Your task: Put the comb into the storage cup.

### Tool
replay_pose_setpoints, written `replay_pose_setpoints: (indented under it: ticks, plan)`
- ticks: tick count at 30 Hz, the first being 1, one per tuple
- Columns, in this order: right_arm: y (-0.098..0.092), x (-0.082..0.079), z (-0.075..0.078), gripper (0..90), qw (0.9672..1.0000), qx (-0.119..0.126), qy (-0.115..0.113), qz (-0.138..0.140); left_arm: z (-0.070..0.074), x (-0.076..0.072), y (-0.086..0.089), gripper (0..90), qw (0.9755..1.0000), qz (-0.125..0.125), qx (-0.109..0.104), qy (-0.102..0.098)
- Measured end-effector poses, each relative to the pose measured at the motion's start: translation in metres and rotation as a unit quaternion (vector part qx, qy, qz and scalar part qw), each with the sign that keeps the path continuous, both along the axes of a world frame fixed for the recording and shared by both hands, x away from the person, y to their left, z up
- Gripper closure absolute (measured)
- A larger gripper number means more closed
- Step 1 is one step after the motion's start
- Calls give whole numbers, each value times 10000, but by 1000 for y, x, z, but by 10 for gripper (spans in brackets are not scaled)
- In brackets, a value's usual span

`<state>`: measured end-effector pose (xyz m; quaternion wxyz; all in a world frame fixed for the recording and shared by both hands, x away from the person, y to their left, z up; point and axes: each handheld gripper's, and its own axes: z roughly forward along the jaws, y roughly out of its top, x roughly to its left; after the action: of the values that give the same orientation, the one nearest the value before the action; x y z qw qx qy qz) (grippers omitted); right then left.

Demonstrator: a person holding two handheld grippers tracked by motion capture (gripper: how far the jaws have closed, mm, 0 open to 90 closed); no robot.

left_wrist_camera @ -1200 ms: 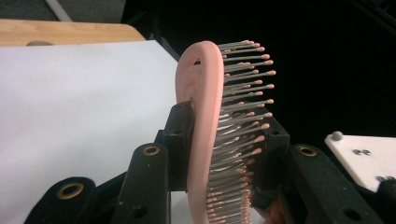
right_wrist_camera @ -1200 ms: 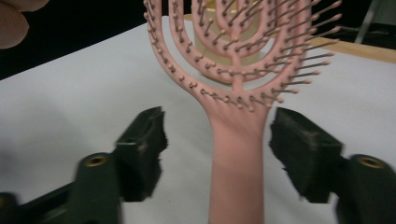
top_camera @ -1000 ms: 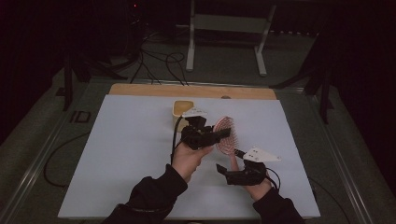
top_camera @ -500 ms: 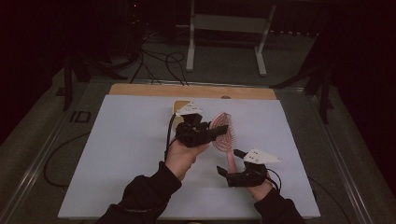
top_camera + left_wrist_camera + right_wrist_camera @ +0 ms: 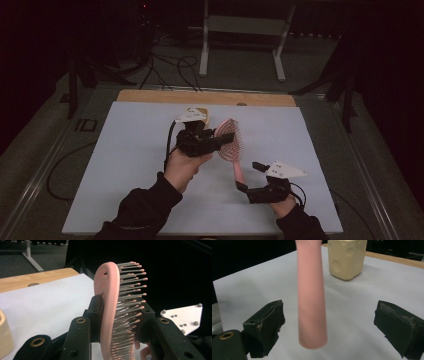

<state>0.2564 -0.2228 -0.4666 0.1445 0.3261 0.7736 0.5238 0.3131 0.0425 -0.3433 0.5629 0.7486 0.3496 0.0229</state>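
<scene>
A pink hairbrush (image 5: 231,141) hangs above the white table sheet, head up and handle slanting down toward me. My left gripper (image 5: 222,137) is shut on the brush's head; in the left gripper view the pads clamp the brush (image 5: 110,307) across its back and its bristles. My right gripper (image 5: 248,176) stands open near the front right. Between its wide jaws, touching neither pad, hangs the brush's handle (image 5: 311,297). In the right gripper view the right gripper (image 5: 333,326) points toward the far side of the table.
A pale yellow cheese-shaped block (image 5: 199,111) stands on the white sheet (image 5: 125,165) behind the left gripper, also seen in the right gripper view (image 5: 347,257). A wooden strip (image 5: 150,96) edges the far side. Cables (image 5: 170,62) and a metal stand (image 5: 240,30) lie beyond.
My left hand has lifted the brush a little and drifted slightly left. The right hand has stayed about where it was, jaws open around the handle.
</scene>
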Motion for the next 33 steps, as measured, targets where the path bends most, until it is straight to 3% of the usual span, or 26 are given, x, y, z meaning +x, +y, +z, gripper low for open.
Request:
replay_pose_setpoints:
  ticks: [11,25,33]
  plan:
    - [-7,-5,-1,88,9999,32,20,102,7,-2,17,659,10000,49,50,-66]
    - [-19,-14,-4,88,9995,-27,-188,243,17,-1,40,660,9996,184,147,-173]
    - [-24,-17,-4,88,9994,-12,-325,141,21,-4,52,659,9995,154,136,-257]
